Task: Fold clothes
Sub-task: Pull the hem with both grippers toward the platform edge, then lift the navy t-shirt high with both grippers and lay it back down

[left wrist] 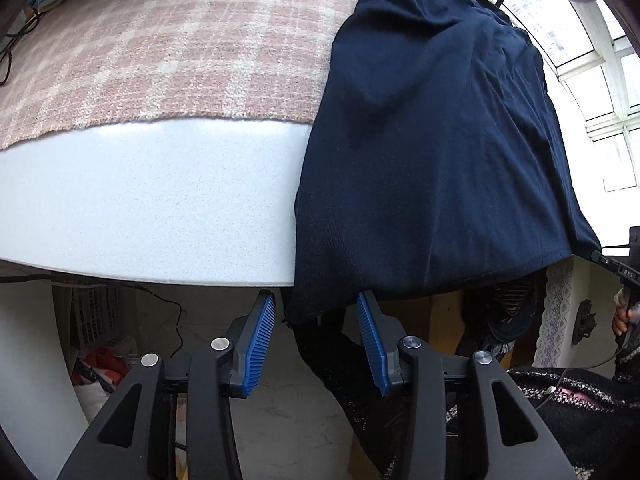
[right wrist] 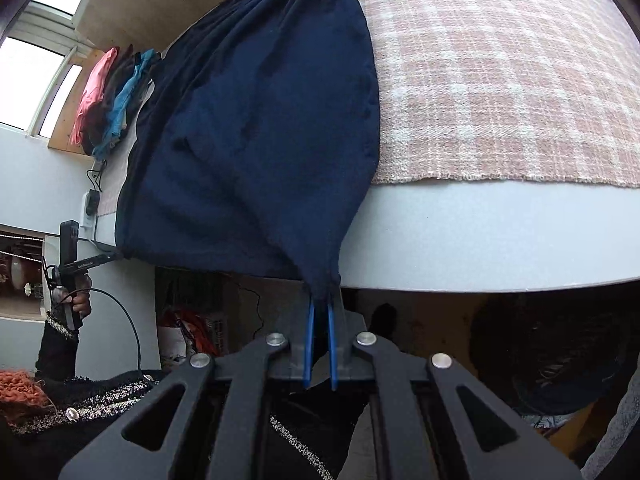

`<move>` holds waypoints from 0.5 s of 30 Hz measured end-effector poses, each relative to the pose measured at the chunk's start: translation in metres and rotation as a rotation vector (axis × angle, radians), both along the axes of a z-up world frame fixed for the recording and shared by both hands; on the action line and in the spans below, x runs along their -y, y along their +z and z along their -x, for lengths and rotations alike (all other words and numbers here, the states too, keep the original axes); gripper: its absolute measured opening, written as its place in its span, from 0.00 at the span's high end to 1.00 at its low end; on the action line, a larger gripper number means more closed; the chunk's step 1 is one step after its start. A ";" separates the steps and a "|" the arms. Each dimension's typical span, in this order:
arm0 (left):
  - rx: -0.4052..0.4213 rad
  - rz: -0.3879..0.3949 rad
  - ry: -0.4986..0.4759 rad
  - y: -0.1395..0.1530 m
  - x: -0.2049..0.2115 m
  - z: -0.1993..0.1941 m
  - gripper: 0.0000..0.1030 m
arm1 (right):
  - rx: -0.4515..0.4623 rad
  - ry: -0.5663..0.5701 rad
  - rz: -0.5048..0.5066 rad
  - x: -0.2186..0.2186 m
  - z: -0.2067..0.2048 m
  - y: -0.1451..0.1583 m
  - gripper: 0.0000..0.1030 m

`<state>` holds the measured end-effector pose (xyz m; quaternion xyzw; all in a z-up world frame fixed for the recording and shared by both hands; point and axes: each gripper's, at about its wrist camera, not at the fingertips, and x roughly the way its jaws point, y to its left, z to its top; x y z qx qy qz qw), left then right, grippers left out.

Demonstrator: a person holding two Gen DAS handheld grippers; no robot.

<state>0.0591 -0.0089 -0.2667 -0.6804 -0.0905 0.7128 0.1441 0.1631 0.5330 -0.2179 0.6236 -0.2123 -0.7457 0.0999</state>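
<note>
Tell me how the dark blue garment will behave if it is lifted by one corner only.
The dark blue garment is probably floppy: it creases and hangs over the edge of the table. It seems light, since the right gripper, fingers shut on one gathered corner, pulls it into a taut point. The rest would likely sag and slide off the checked cloth.

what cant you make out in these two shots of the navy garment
- Left wrist view: the navy garment's far end is cut off by the top edge.
- Right wrist view: the corner held in the right gripper is hidden between its shut pads.
- Both views: the plaid cloth beneath the garment is covered.
- The garment's type is unclear.
</note>
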 end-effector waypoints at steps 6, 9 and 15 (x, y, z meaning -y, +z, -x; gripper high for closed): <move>0.034 -0.057 0.000 -0.004 -0.004 -0.005 0.96 | 0.009 -0.011 0.001 -0.007 0.001 -0.008 0.95; 0.005 -0.060 0.008 0.021 -0.002 -0.014 0.96 | 0.006 -0.045 0.047 -0.016 -0.002 -0.007 0.94; -0.116 -0.089 0.098 0.078 0.003 0.008 0.96 | -0.079 -0.182 0.178 -0.039 0.004 0.005 0.95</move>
